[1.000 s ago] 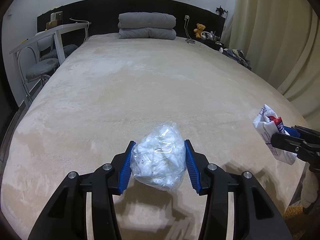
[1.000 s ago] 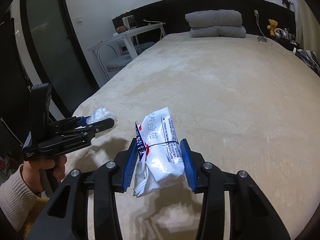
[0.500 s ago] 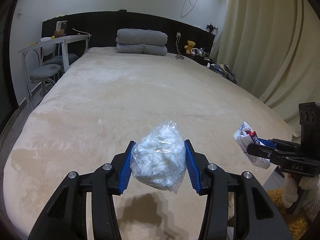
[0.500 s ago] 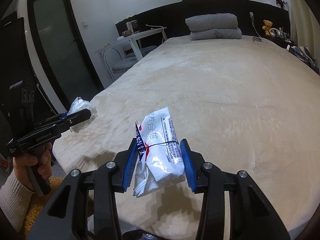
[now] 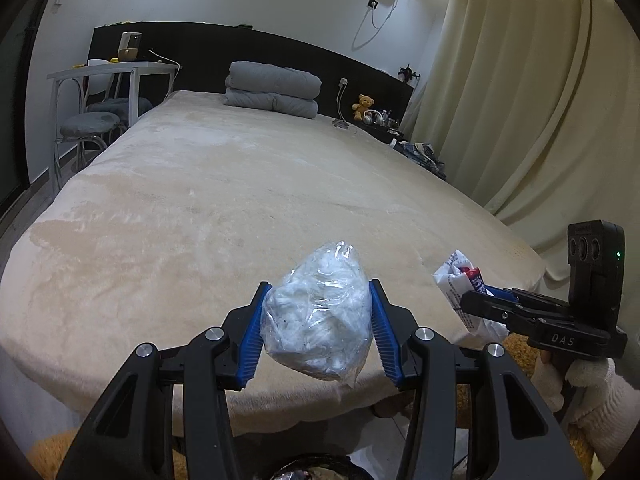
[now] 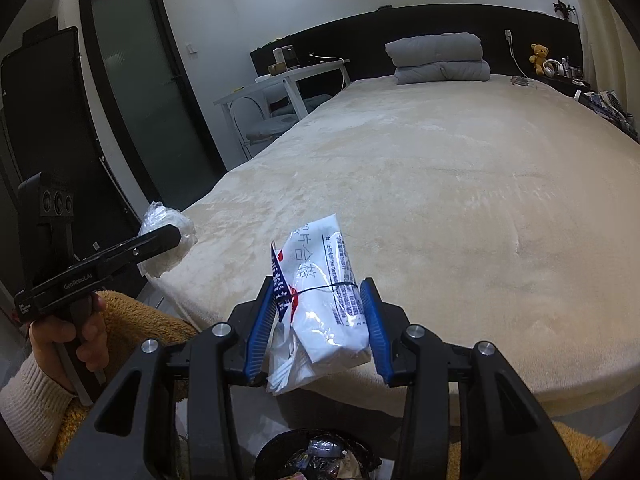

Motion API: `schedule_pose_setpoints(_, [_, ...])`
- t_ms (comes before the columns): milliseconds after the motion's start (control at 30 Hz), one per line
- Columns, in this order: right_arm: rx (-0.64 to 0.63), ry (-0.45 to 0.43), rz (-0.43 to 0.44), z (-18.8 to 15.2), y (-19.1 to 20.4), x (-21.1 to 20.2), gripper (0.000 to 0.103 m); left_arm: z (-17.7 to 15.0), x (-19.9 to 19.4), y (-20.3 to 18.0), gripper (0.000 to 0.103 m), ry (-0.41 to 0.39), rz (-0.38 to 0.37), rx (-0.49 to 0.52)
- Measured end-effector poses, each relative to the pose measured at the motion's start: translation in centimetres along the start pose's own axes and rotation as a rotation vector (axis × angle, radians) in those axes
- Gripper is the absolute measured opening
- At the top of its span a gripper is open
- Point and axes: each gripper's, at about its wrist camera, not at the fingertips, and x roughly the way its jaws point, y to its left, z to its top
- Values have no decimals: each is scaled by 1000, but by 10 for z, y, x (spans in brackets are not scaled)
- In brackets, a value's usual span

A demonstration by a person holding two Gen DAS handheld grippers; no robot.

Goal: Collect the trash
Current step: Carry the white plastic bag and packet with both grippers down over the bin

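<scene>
left gripper (image 5: 316,334) clamped, right gripper (image 6: 320,326) clamped

The clear bag (image 5: 318,322) is thin, glossy, crinkled plastic stuffed with white fluff. The printed wrapper (image 6: 326,300) is shiny plastic too. The bed cover (image 5: 224,200) looks soft, matt, plush cloth; the gripper pads (image 5: 250,344) are ribbed blue plastic.

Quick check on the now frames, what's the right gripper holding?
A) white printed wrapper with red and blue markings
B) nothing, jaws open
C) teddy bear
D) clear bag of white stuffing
A: in the right wrist view the right gripper has its blue pads pressed on the white printed wrapper; the clear bag sits in the left gripper.
</scene>
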Motion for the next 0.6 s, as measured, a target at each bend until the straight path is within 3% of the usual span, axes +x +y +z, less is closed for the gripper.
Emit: schedule_pose_setpoints(600, [6, -3, 12, -64, 36, -53, 43, -73, -54, -38, 47, 61, -18, 21])
